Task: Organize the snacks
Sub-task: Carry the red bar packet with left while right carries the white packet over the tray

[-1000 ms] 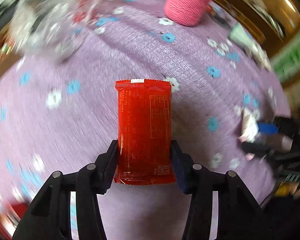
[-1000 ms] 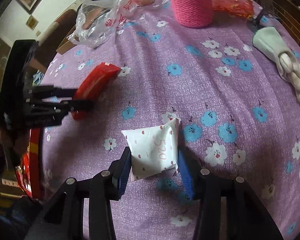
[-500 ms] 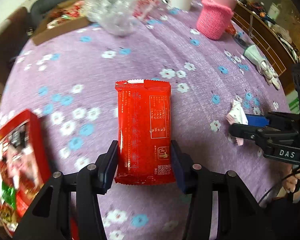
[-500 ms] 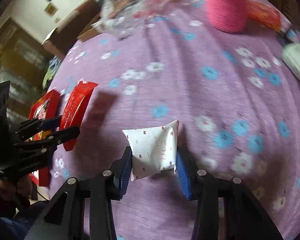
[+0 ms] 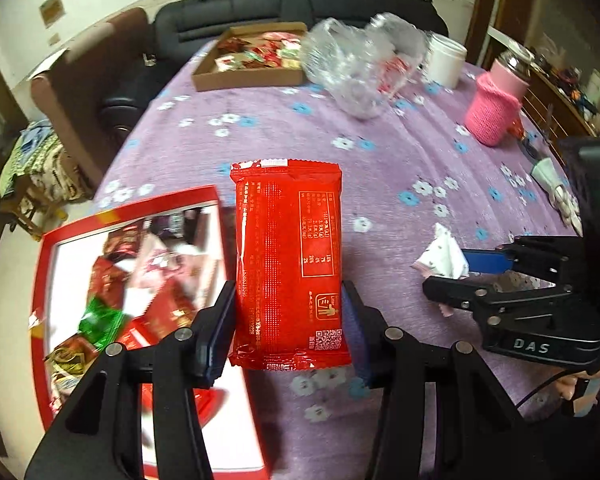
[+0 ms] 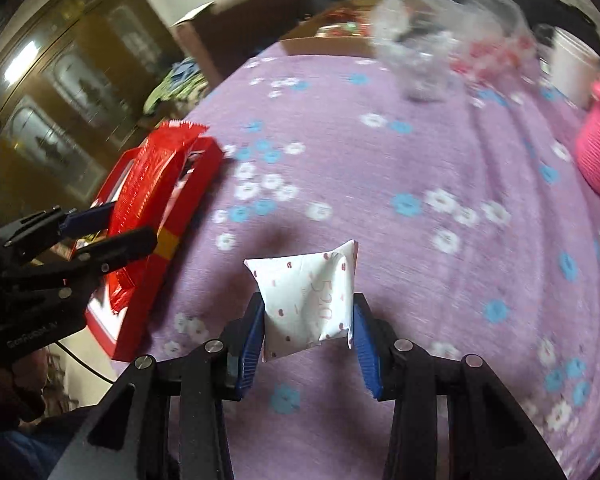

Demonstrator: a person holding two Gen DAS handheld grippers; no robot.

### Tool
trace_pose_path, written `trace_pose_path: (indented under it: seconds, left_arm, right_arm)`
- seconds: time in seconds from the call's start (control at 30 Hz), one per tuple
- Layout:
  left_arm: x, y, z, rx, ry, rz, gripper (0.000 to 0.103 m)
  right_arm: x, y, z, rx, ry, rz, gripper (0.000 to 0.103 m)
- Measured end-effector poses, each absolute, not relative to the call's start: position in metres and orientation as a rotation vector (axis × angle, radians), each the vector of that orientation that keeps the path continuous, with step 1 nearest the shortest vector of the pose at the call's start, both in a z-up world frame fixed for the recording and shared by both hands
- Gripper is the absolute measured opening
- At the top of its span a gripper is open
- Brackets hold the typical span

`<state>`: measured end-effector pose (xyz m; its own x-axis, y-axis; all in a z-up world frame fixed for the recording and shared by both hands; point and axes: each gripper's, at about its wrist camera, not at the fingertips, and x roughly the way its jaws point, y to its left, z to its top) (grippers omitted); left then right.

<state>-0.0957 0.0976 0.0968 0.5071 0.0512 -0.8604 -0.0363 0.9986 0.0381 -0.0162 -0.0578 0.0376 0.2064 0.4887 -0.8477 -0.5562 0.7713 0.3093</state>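
Looks like we're mid-carry here: both snacks are picked up and headed for the red snack box (image 5: 48, 264) at the table's edge, which already has a jumble of wrapped treats in it.

The left gripper (image 5: 288, 320) is clamped on a red foil snack packet (image 5: 288, 256), pads pressing both long edges near its lower end, so most of the packet sticks out ahead of the fingers. It hangs just beside the box's near-right wall, partly overlapping the rim, clear of the purple flowered tablecloth (image 5: 400, 152).

The right gripper (image 6: 306, 320) has a small white pouch with red dots (image 6: 306, 296) pinched between its blue pads, and it's well off to the right of the box, over the cloth. The pouch is soft and puffy, so I'd guess it squashes rather than slips.

Next move, I'd say: swing the red packet over the box's open middle, lower it, then let go. The white pouch has farther to travel to the box.

Pose-wise, both tools angle steeply down toward the table, and in the right wrist view the left one sits side-on to the box with the packet edge-up.
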Motion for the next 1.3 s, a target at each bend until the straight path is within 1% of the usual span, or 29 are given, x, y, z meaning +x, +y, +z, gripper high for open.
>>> trace_pose_path:
  seconds: [0.17,0.8,1.3]
  left_arm:
    - [-0.112,0.113,0.103,-0.008,1.031,0.098,0.048]
    - [-0.148,0.159,0.111,-0.052,1.022,0.268,0.048]
    - [-0.159,0.171,0.111,-0.069,1.024,0.316,0.048]
  right_arm:
    - [-0.021,-0.03,0.038,-0.105,1.149,0.791,0.043]
    - [-0.037,0.024,0.036,-0.177,1.147,0.95,0.042]
    - [-0.044,0.039,0.035,-0.201,1.15,0.992,0.042]
